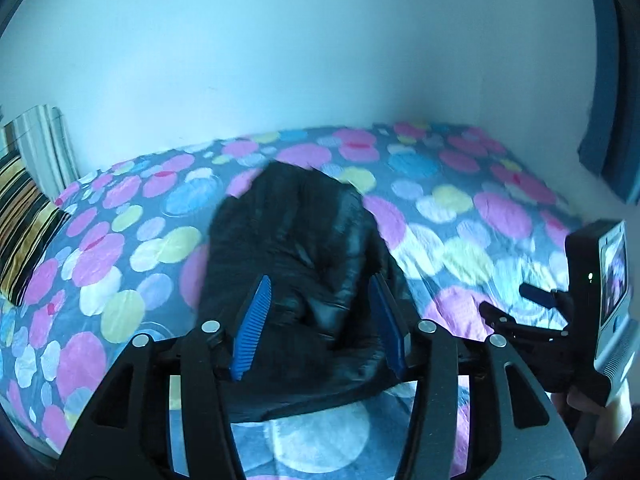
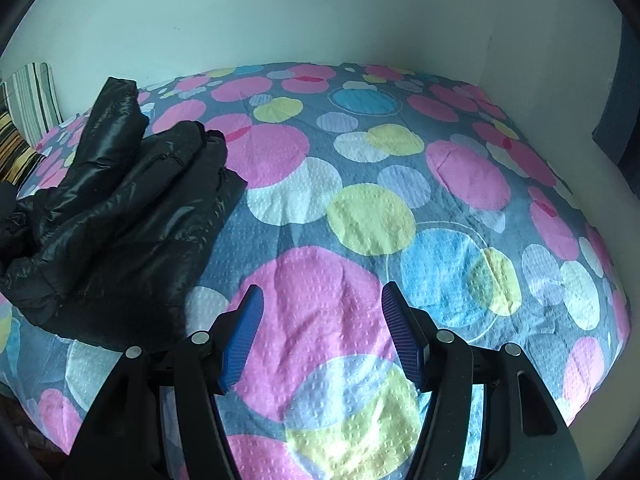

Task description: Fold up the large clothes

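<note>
Black jacket [image 2: 120, 216] on bed [image 2: 360, 216], both tools open

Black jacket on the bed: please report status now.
Left gripper open, over black jacket. Right gripper open, empty, above bedspread. Jacket bunched, unfolded. Nothing in the way.

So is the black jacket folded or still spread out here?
Partly folded: the black jacket lies bunched in layers on the bedspread, one sleeve sticking up. Not a neat finished fold. Both grippers are open.
</note>
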